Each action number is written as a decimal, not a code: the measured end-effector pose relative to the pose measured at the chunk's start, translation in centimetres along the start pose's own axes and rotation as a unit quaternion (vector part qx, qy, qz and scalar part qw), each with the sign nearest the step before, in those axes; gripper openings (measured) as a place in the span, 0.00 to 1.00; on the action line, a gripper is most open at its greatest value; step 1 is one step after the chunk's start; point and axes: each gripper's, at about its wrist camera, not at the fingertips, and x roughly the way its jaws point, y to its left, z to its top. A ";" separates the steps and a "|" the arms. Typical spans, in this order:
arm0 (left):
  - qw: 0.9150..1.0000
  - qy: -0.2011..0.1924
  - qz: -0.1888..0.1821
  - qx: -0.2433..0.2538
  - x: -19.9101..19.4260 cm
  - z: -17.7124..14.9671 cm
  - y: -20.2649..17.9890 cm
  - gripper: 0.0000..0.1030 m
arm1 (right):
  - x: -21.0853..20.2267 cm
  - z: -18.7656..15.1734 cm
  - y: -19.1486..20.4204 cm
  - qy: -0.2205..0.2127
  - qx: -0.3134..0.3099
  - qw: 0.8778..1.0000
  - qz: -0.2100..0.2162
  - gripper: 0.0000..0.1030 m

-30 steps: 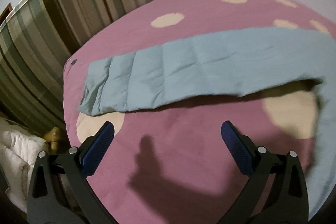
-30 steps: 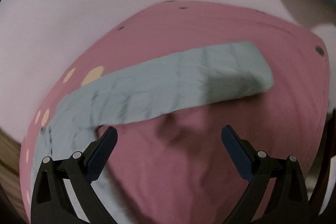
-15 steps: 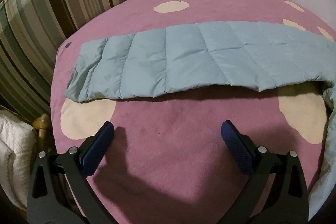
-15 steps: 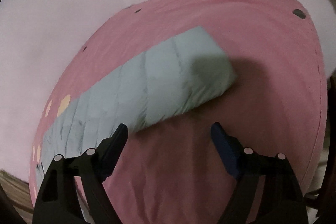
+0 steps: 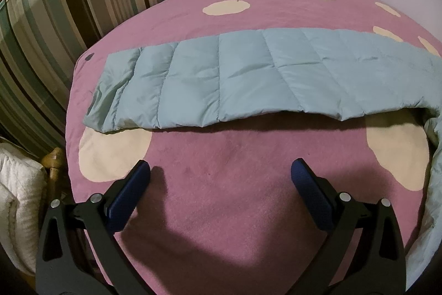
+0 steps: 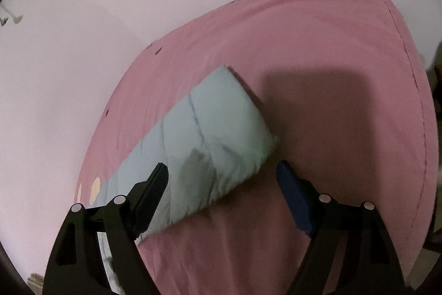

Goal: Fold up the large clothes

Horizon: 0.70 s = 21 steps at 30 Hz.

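Observation:
A long light-blue quilted garment (image 5: 248,79) lies folded into a strip across the pink bed cover (image 5: 221,198). Its left end lies near the bed's left edge; its right part bends down along the right edge of the left wrist view. My left gripper (image 5: 221,176) is open and empty, above bare cover in front of the strip. In the right wrist view the strip's right end (image 6: 215,140) lies just ahead of my right gripper (image 6: 222,173), which is open, with the strip's near edge between its fingers.
Striped curtains (image 5: 83,4) hang behind the bed on the left. A white padded thing (image 5: 19,201) and a wooden post (image 5: 55,159) sit beside the bed's left edge. A pale wall (image 6: 83,18) lies beyond the bed. The cover (image 6: 345,107) has cream spots.
My left gripper has moved toward the strip's left part. My right gripper has swung and come close to the strip's right end, which now lies between its fingers.

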 end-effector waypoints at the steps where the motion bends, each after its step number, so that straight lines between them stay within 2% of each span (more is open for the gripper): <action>1: 1.000 0.000 0.001 0.001 0.0 0.0 0.0 0.98 | 0.2 0.0 0.1 -0.003 0.000 1.000 -0.001 0.76; 6: 1.000 -0.001 0.004 0.004 0.0 0.1 0.0 0.98 | 1.1 -0.4 1.8 -0.001 -0.007 1.000 0.010 0.75; 7: 1.000 -0.001 0.005 0.005 0.0 0.1 0.0 0.98 | 1.3 -0.3 2.0 0.000 -0.009 1.000 0.013 0.71; 9: 1.000 -0.001 0.006 0.006 0.0 0.0 0.0 0.98 | 1.8 0.2 1.9 -0.004 0.001 1.000 0.012 0.59; 11: 1.000 -0.001 0.006 0.006 0.0 0.0 0.0 0.98 | 2.6 0.7 1.2 -0.005 0.022 1.000 0.000 0.38; 12: 1.000 -0.001 0.006 0.006 0.0 0.0 0.0 0.98 | 3.2 1.2 1.0 -0.003 0.033 0.999 -0.006 0.34; 14: 1.000 -0.002 0.008 0.008 0.0 0.0 0.0 0.98 | 3.7 1.6 1.0 0.001 0.033 0.999 -0.003 0.15; 15: 1.000 -0.002 0.010 0.009 0.0 0.0 -0.1 0.98 | 4.0 1.8 1.3 0.006 0.027 1.000 0.000 0.10; 16: 1.000 -0.003 0.012 0.011 0.0 0.0 -0.1 0.98 | 4.0 1.8 1.8 0.009 0.017 1.000 0.006 0.06; 21: 1.000 -0.005 0.019 0.017 -0.1 0.0 -0.4 0.98 | 1.9 1.2 6.7 -0.016 -0.062 0.997 0.033 0.04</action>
